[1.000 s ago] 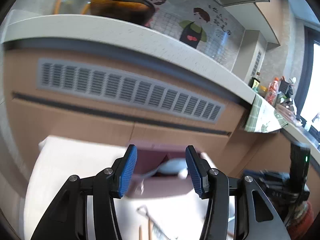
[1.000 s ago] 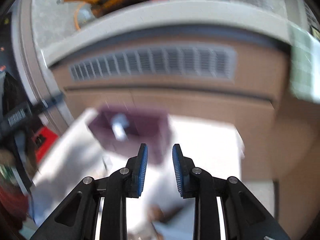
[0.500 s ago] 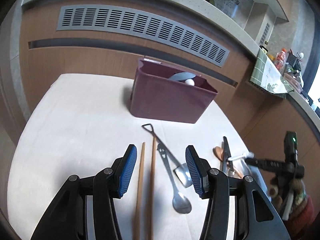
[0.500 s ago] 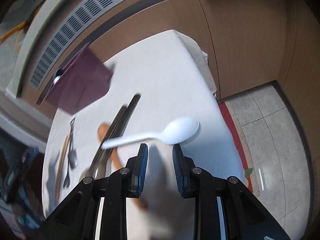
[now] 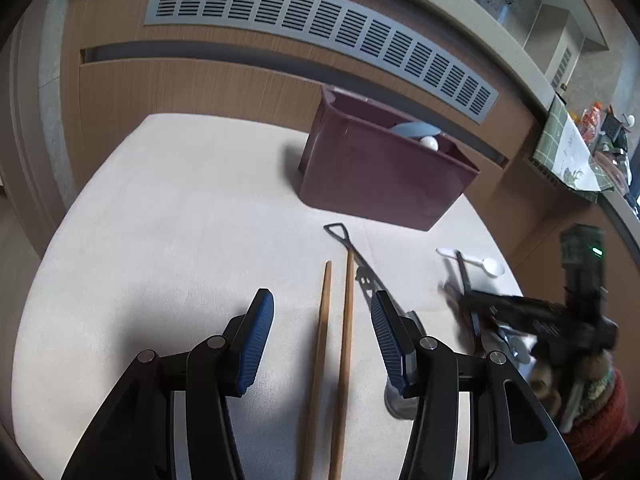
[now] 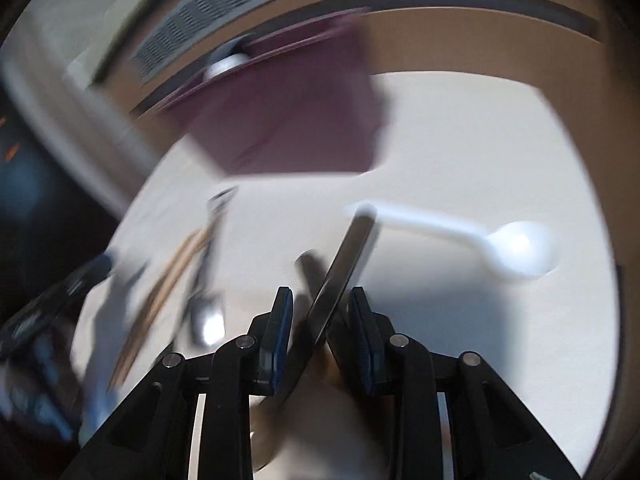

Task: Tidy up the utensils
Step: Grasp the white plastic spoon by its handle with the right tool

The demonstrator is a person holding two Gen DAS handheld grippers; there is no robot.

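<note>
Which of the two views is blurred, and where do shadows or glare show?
Left wrist: sharp, fisheye-curved; the left gripper shades the table beside the chopsticks. Right wrist: motion-smeared, worst on the maroon bin; glare on a metal spoon.

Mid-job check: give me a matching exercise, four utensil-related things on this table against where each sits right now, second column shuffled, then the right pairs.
Things:
1. wooden chopsticks
2. white plastic spoon
3. dark flat utensil
4. maroon bin

Places:
A. standing at the far side of the table, spoons already inside
B. lying between the open fingers of the left gripper
C. lying flat on the cloth, bowl pointing right in the right wrist view
D. running up between the fingers of the right gripper

Pairs: 1-B, 2-C, 3-D, 4-A
</note>
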